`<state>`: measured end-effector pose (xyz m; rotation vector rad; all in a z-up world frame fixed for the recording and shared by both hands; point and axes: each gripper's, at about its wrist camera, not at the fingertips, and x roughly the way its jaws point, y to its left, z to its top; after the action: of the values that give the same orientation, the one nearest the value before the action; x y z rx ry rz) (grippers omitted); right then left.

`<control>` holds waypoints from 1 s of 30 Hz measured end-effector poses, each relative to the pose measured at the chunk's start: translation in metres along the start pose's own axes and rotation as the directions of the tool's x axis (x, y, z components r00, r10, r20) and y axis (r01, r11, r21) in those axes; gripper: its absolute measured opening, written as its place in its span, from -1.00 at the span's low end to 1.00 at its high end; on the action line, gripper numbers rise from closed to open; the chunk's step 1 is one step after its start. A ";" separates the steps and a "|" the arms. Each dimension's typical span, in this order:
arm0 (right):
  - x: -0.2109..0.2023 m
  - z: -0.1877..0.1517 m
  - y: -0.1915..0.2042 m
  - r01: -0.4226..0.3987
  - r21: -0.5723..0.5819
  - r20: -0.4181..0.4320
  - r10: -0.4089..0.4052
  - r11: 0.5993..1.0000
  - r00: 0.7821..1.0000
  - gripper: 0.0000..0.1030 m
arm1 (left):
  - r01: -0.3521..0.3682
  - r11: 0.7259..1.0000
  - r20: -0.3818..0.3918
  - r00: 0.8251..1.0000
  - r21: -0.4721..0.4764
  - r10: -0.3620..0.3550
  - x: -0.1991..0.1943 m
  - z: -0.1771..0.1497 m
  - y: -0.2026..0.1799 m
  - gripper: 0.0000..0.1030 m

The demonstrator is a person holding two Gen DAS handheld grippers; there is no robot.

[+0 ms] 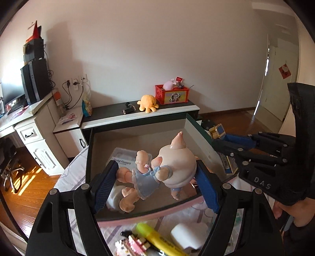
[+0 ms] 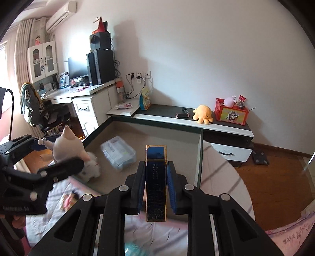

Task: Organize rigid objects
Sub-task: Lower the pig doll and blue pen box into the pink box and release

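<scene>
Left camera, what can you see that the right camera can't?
Only the left wrist view shows the yellow marker and the white block on the bed below the left gripper, which grips the doll.

Only the right wrist view shows the air conditioner, the white cabinet and the curtain.

Both show the box, the orange octopus toy, the red crate and the blue case in the right gripper.
</scene>
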<state>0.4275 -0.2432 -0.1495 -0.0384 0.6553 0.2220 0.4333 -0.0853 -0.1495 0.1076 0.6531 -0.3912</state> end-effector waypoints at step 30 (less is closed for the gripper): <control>-0.090 -0.020 0.005 0.044 0.125 0.154 -0.064 0.991 0.986 0.71 | -0.213 0.970 0.206 0.951 -0.114 0.233 -0.097 -0.036 -0.009 1.00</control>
<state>0.3452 -0.2574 -0.1104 0.0778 0.5080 0.1308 0.3394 -0.0549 -0.1184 0.0500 0.4351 -0.1511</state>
